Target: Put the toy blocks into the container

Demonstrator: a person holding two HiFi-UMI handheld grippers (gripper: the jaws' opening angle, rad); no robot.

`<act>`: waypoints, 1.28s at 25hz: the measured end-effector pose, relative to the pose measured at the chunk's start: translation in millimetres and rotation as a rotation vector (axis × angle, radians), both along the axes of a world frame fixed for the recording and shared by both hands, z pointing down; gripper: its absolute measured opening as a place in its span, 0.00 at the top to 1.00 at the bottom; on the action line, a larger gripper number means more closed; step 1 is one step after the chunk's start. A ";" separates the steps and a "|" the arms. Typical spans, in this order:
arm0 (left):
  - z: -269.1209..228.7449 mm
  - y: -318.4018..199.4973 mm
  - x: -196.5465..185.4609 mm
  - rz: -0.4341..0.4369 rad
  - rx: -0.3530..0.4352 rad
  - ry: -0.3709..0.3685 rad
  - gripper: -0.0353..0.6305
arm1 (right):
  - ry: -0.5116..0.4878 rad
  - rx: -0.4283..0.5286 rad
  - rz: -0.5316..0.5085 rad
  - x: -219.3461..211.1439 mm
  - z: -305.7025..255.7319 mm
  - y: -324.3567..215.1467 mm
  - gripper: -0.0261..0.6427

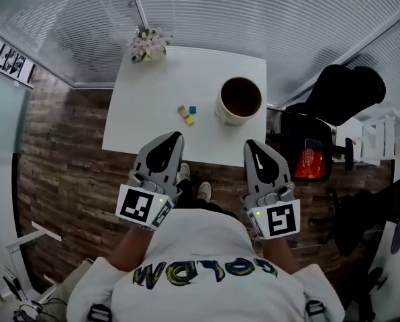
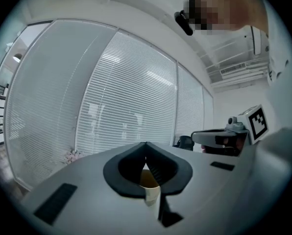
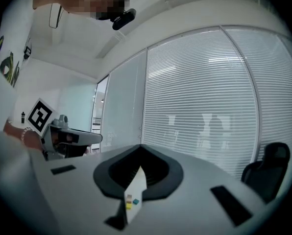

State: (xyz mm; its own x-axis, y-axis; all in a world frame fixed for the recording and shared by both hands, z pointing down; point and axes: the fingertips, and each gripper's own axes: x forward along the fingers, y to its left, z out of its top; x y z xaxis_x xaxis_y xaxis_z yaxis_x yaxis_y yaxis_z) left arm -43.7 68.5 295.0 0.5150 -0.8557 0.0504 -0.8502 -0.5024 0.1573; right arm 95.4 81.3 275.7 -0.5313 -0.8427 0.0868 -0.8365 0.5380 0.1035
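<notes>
The person's white shirt (image 1: 207, 247) sits lowest in the head view; past it, the left gripper (image 1: 176, 137) and right gripper (image 1: 250, 143) hover at the table's (image 1: 153, 113) near edge, jaws pressed together on nothing. The toy blocks (image 1: 186, 115) lie mid-table, near the container (image 1: 227, 117) by its right edge

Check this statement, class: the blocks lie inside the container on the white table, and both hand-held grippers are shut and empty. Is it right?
Not quite. The blocks lie on the table beside the container, not inside it, as the head view shows. The left hand-held gripper and right hand-held gripper are indeed shut and empty.
</notes>
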 end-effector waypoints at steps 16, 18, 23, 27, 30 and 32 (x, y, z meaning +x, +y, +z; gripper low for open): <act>-5.6 -127.4 -66.7 0.081 0.019 0.018 0.93 | 0.025 0.036 0.054 -78.7 -12.6 -119.8 0.95; -4.9 -134.5 -70.1 0.092 0.019 0.020 0.93 | 0.029 0.037 0.069 -81.3 -10.5 -125.6 0.95; -0.6 -139.6 -67.6 0.124 0.012 0.024 0.93 | 0.038 0.031 0.102 -83.8 -3.3 -131.8 0.95; 5.0 -141.0 -67.6 0.120 -0.001 0.025 0.93 | 0.024 0.017 0.092 -86.4 -0.9 -133.5 0.95; 9.8 -145.6 -65.3 0.115 -0.013 0.024 0.93 | 0.026 0.000 0.067 -88.7 4.6 -137.6 0.95; 12.8 -145.3 -63.4 0.115 -0.021 0.028 0.93 | 0.031 -0.006 0.047 -92.9 9.3 -138.6 0.95</act>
State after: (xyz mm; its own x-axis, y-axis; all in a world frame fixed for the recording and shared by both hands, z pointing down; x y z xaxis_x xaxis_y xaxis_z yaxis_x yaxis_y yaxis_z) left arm -107.1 -76.8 307.8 0.6111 -0.7898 0.0517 -0.7822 -0.5927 0.1920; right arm 2.5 -57.3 285.0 -0.4882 -0.8661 0.1076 -0.8572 0.4990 0.1271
